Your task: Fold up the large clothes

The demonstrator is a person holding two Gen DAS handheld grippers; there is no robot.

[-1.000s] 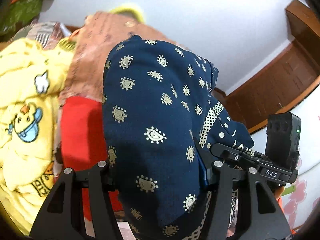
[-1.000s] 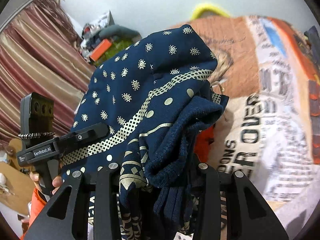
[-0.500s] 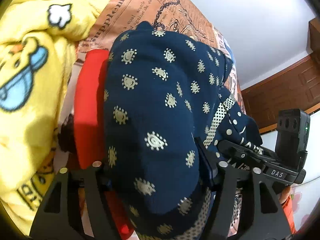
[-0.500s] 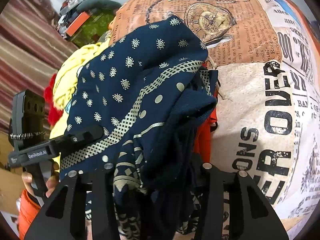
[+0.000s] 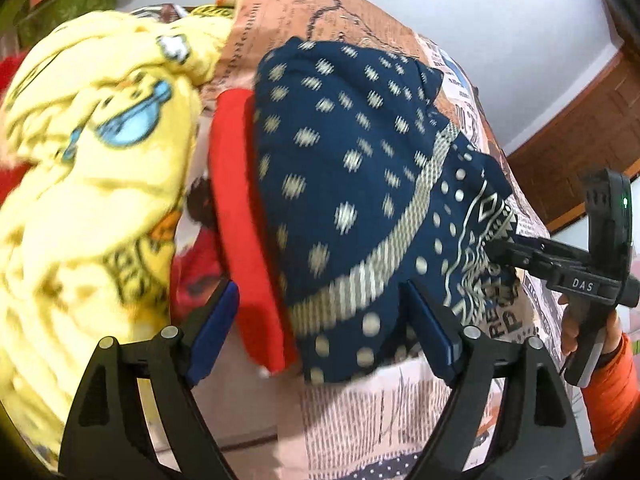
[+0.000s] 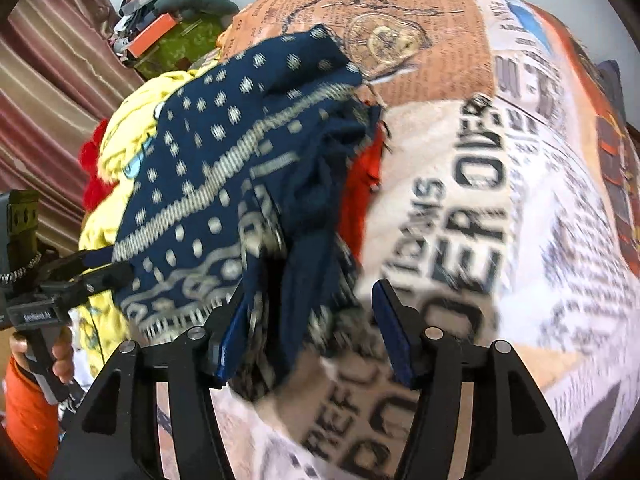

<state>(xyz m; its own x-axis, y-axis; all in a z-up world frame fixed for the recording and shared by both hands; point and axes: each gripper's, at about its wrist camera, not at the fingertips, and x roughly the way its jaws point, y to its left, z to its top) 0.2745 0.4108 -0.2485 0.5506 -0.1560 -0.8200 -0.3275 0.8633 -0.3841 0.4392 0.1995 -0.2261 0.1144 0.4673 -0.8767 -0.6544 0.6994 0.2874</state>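
Note:
A folded navy garment with cream motifs (image 5: pixel 352 184) lies on top of a folded red garment (image 5: pixel 240 208) on the newspaper-print bedspread (image 5: pixel 372 412). My left gripper (image 5: pixel 320 332) is open, its blue pads on either side of the stack's near edge. In the right wrist view the navy garment (image 6: pixel 224 184) lies with the red garment (image 6: pixel 360 188) under it. My right gripper (image 6: pixel 312 332) is open around its near folds. Each gripper shows in the other's view, the right one (image 5: pixel 560 264) and the left one (image 6: pixel 60 288).
A crumpled yellow cartoon-print blanket (image 5: pixel 88 184) lies left of the stack. The printed bedspread (image 6: pixel 500 208) spreads to the right. Striped curtains (image 6: pixel 48 92) and a cluttered green pile (image 6: pixel 176 40) stand beyond the bed. A wooden panel (image 5: pixel 580 132) is at the far right.
Both grippers have lowered the navy garment onto the red garment and opened, letting it go. Both views now look down at the bed, and the grippers have drawn back a little.

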